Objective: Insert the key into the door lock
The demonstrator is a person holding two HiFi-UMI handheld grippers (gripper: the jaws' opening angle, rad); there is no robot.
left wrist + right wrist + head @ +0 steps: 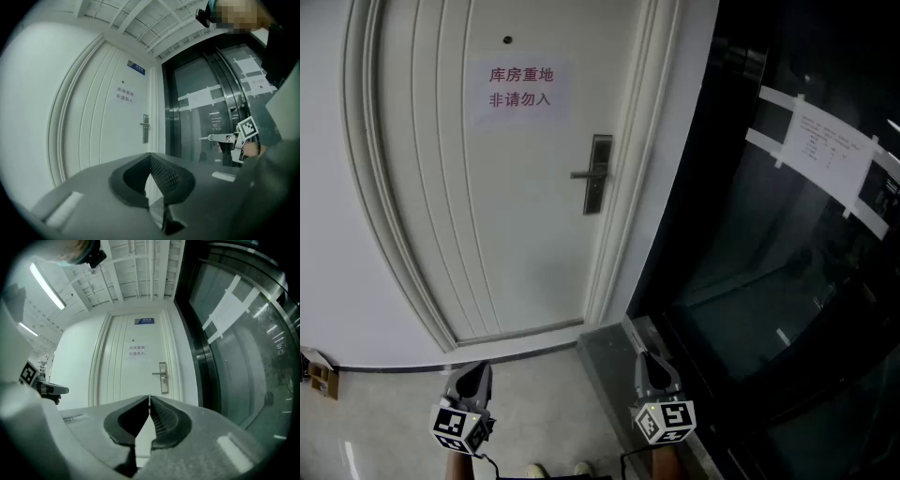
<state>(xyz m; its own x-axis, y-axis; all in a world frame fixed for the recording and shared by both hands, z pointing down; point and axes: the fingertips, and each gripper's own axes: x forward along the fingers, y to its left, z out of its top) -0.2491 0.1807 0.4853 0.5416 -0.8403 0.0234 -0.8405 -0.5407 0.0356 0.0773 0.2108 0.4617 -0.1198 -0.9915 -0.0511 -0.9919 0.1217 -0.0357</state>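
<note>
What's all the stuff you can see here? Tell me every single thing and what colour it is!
door: one, white, straight ahead, closed.
lock handle: one, silvery grey, by the door's right edge.
sign: one, pale with red writing, on the upper door.
peephole: one, dark, above the sign.
blue plate: one, above the door.
glass wall: one, dark, right of the door.
taped paper: at least one, white, on the glass wall.
box: one, brown, on the floor at far left.
key: one, thin, silvery, sticking out of the right claw.
left claw: one, grey, shut, empty.
right claw: one, grey, shut on the key.
</note>
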